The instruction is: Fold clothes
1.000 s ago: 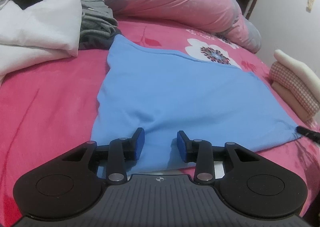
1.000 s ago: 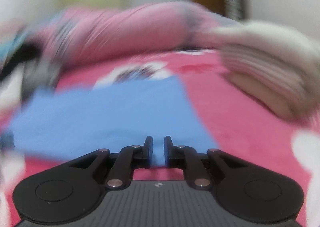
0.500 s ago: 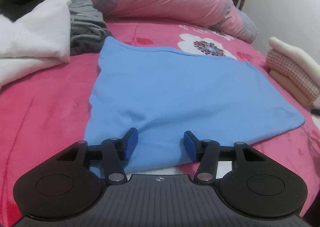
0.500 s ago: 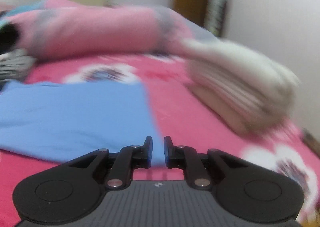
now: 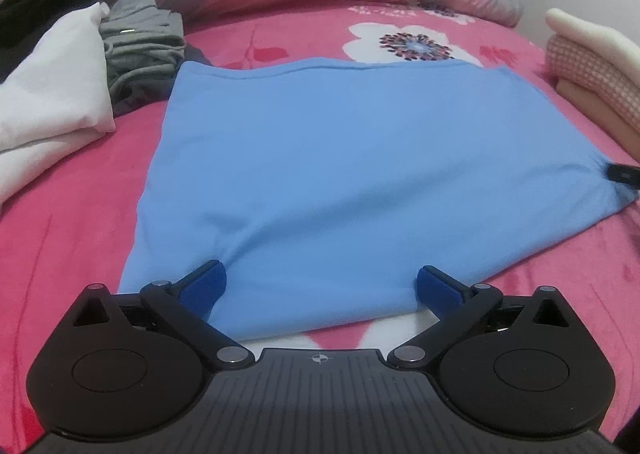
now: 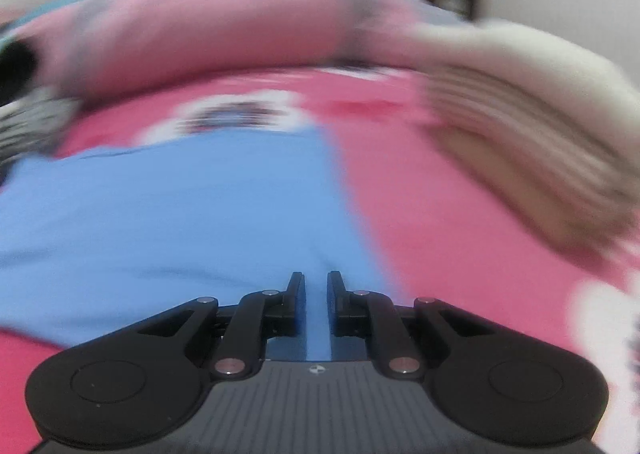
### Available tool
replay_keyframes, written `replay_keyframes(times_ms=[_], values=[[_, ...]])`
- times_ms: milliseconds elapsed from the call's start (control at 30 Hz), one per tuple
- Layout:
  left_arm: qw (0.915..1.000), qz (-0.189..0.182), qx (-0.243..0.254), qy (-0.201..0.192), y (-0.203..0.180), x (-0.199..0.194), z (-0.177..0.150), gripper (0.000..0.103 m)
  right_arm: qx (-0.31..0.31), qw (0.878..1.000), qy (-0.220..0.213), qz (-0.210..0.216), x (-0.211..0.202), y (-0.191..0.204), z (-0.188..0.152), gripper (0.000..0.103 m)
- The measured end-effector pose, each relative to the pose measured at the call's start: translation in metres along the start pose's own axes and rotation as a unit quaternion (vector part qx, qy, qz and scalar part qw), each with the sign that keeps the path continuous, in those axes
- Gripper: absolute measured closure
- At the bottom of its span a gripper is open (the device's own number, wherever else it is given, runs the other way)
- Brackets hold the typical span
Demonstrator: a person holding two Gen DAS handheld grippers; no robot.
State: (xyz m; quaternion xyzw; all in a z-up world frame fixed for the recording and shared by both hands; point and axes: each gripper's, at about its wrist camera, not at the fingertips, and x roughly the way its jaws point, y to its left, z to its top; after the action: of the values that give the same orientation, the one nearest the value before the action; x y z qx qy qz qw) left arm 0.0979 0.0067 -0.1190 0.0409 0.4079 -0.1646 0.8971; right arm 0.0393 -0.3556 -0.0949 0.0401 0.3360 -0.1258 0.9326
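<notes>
While the blue garment (image 5: pixel 360 157) lies flat across the middle of the pink bedspread (image 5: pixel 60 254), you have your left gripper (image 5: pixel 322 288) at its near edge in the lower centre of the frame, jaws opening wide with the hem lying between the pads but not pressed. Your right gripper (image 6: pixel 316 286) looks nearly pressed together at the cloth's near right corner; in that blurred view blue fabric shows in the narrow gap, and the corner looks drawn to its tip at the right edge of the left view, so it is probably pinching the corner. Expect thin, soft, light cloth that sags and wrinkles. Take it at corners or hems, never mid-panel, and lift both ends evenly.
</notes>
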Motion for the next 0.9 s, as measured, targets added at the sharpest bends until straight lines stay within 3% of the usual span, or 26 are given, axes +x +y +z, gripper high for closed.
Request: replay_keyframes(times_ms=[133, 300, 467, 533, 600, 767, 800, 900], values=[[0.9996, 0.000, -0.025, -0.015, 0.005, -0.010, 0.004, 0.000, 0.003, 0.999, -0.034, 0.006, -0.023, 0.005, 0.009, 0.091], [0.9991, 0.013, -0.020, -0.034, 0.007, -0.020, 0.014, 0.000, -0.069, 0.987, -0.054, 0.134, -0.022, 0.090, 0.020, 0.091], [0.9988, 0.021, -0.022, -0.039, 0.009, -0.007, 0.022, 0.000, -0.153, 0.967, -0.019, 0.202, 0.017, 0.154, 0.017, 0.091], [0.9987, 0.017, -0.020, -0.042, 0.011, 0.000, 0.025, 0.000, -0.142, 0.974, -0.003, 0.176, 0.031, 0.144, 0.020, 0.091], [0.9987, 0.023, -0.013, -0.043, 0.014, 0.009, 0.028, 0.000, -0.102, 0.985, 0.003, 0.141, 0.044, 0.110, 0.026, 0.092], [0.9981, 0.032, -0.032, -0.042, 0.032, 0.023, 0.033, 0.000, -0.026, 0.999, -0.005, 0.024, 0.052, 0.046, 0.047, 0.091], [0.9978, 0.032, -0.037, -0.045, 0.035, 0.023, 0.034, 0.000, -0.023, 0.999, -0.010, 0.021, 0.049, 0.043, 0.049, 0.091], [0.9971, 0.032, -0.045, -0.053, 0.037, 0.022, 0.039, 0.001, -0.045, 0.995, -0.006, 0.090, 0.043, 0.061, 0.048, 0.091]])
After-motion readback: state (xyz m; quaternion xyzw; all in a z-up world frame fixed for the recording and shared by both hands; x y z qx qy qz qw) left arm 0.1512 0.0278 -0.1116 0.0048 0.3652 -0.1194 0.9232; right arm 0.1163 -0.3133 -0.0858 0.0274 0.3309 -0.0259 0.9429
